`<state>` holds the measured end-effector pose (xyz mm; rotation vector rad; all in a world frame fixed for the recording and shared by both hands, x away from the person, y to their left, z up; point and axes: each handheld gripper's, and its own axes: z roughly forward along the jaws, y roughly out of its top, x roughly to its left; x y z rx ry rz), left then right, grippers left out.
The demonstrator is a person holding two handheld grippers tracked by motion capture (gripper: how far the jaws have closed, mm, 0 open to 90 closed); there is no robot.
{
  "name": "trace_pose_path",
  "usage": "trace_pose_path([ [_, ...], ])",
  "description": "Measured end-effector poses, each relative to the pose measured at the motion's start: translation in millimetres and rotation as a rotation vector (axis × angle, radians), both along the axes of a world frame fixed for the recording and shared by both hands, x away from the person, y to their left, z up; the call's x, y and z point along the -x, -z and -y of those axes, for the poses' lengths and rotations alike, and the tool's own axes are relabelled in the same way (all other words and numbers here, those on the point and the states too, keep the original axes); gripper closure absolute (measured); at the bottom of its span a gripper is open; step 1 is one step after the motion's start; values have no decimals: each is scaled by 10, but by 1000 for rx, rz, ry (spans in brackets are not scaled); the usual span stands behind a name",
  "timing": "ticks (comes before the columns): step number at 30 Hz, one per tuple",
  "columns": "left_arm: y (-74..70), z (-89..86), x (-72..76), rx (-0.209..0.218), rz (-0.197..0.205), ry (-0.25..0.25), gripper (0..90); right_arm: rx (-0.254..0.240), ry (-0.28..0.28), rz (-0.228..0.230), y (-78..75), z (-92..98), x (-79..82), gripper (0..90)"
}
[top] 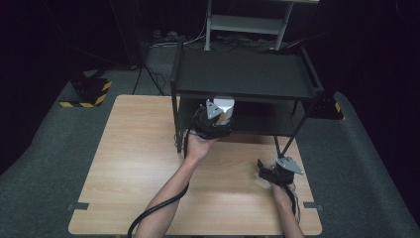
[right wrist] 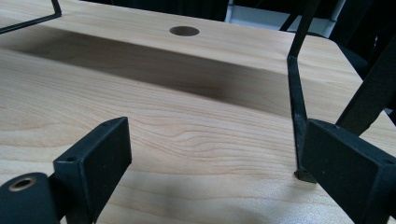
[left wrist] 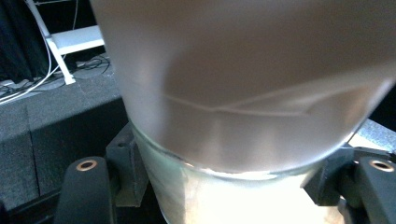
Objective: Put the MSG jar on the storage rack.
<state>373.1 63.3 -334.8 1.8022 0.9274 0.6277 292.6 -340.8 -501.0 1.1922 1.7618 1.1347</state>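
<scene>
We see a light wooden table (top: 138, 163) on grey carpet floor (top: 44, 148). A black two-tier metal rack (top: 242, 74) stands directly on the table's far half, its thin legs planted on the wood; one leg foot (right wrist: 303, 175) shows close in the right gripper view. We also note a round hole (right wrist: 184, 31) in the tabletop, and tape tabs (top: 78, 206) at the table's near edges.

The right gripper (right wrist: 219, 172) hangs with its jaws wide apart above the wooden table (right wrist: 187, 116). A black rack leg (right wrist: 298, 121) stands at three o'clock; a round hole (right wrist: 184, 31) lies at twelve.
</scene>
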Motion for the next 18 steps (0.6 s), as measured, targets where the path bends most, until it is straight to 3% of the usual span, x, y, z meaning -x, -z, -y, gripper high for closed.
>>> trace_pose_path([
  [7,54,26,-76,33,-4,-19,309,2,-2,0,-1,0,-1,85],
  [13,90,75,-106,31,16,-32,309,3,-4,0,-1,0,-2,85],
  [16,142,83,-134,72,17,-42,309,4,-4,-1,-1,-2,-3,85],
  [18,159,54,-156,75,24,-42,309,2,-4,-5,-6,-4,-2,85],
])
